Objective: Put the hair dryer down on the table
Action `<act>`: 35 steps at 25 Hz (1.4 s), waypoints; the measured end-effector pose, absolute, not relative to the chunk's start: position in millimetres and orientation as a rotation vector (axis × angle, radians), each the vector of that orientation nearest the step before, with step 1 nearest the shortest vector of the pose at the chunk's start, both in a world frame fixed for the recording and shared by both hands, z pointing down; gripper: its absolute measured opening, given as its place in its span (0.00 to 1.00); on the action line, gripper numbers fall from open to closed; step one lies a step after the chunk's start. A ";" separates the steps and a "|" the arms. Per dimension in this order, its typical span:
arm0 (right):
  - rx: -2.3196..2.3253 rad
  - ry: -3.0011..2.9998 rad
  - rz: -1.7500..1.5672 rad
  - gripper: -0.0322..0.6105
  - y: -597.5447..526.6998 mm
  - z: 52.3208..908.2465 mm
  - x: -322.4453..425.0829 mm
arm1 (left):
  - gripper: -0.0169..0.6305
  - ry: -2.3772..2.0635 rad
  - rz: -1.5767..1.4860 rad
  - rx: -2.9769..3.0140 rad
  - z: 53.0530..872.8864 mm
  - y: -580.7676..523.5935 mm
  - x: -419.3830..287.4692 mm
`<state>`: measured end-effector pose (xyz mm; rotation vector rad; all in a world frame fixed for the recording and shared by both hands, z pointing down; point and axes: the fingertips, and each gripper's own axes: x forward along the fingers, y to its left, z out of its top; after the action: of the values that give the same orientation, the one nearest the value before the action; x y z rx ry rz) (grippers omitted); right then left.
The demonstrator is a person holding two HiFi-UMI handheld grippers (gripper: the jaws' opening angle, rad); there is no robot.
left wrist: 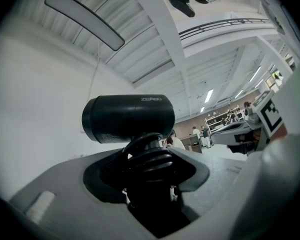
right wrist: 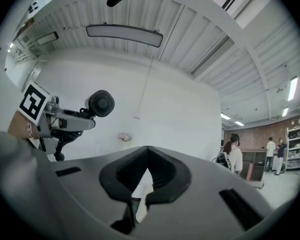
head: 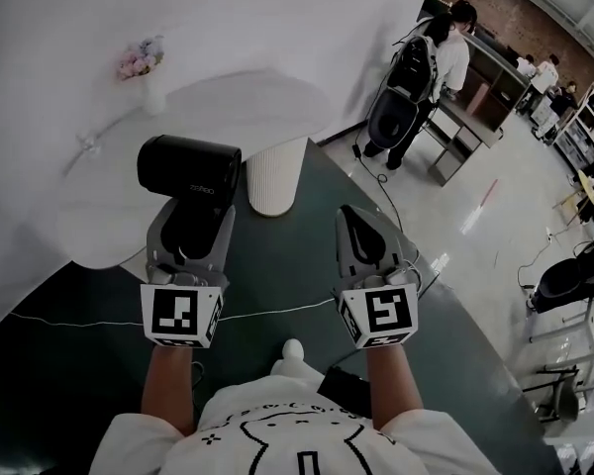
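A black hair dryer (head: 189, 170) stands upright above my left gripper (head: 190, 218), which is shut on its ribbed handle. The barrel lies level over the edge of the round white table (head: 99, 201). In the left gripper view the hair dryer (left wrist: 130, 118) fills the centre, its handle pinched between the pads of the left gripper (left wrist: 148, 160). My right gripper (head: 359, 216) is held beside it, to the right, shut with nothing in it. The right gripper view shows its jaws (right wrist: 146, 156) met at the tips, and the hair dryer (right wrist: 101, 104) off to the left.
A white ribbed cylinder (head: 275, 176) stands just right of the table. A vase of pale flowers (head: 145, 65) sits at the table's far side by the wall. A thin white cable (head: 277, 313) crosses the dark floor. People (head: 445, 47) stand at counters far right.
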<state>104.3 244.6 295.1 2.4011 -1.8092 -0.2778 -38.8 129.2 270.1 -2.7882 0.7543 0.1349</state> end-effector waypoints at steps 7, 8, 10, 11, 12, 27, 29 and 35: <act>2.380 -1.871 -0.248 0.05 217.0 293.7 187.6 | 0.40 0.856 0.115 -2.779 274.9 105.9 29.9; 2.382 -1.877 -0.241 0.05 213.0 293.9 194.9 | 0.40 0.864 0.107 -2.777 276.0 102.9 34.8; 2.377 -1.892 -0.227 0.05 203.7 296.1 204.2 | 0.40 0.883 0.085 -2.772 278.5 94.9 41.3; 2.369 -1.901 -0.220 0.05 198.7 298.6 206.7 | 0.40 0.895 0.077 -2.771 279.9 90.3 43.5; 2.357 -1.909 -0.212 0.05 193.7 301.7 208.4 | 0.40 0.907 0.072 -2.771 281.5 85.5 45.2; 2.276 -1.971 -0.148 0.05 83.2 325.7 227.8 | 0.40 1.063 -0.004 -2.792 315.6 -21.1 45.3; 2.257 -1.984 -0.149 0.05 58.9 325.8 228.3 | 0.40 1.082 -0.014 -2.797 319.9 -42.5 44.9; 2.184 -2.019 -0.151 0.05 -23.0 327.6 228.7 | 0.40 1.147 -0.017 -2.813 329.2 -117.1 46.3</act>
<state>228.7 -23.0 327.6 2.1836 -2.0194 -0.1511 46.3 -117.1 329.2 -2.8133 1.1471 -0.0175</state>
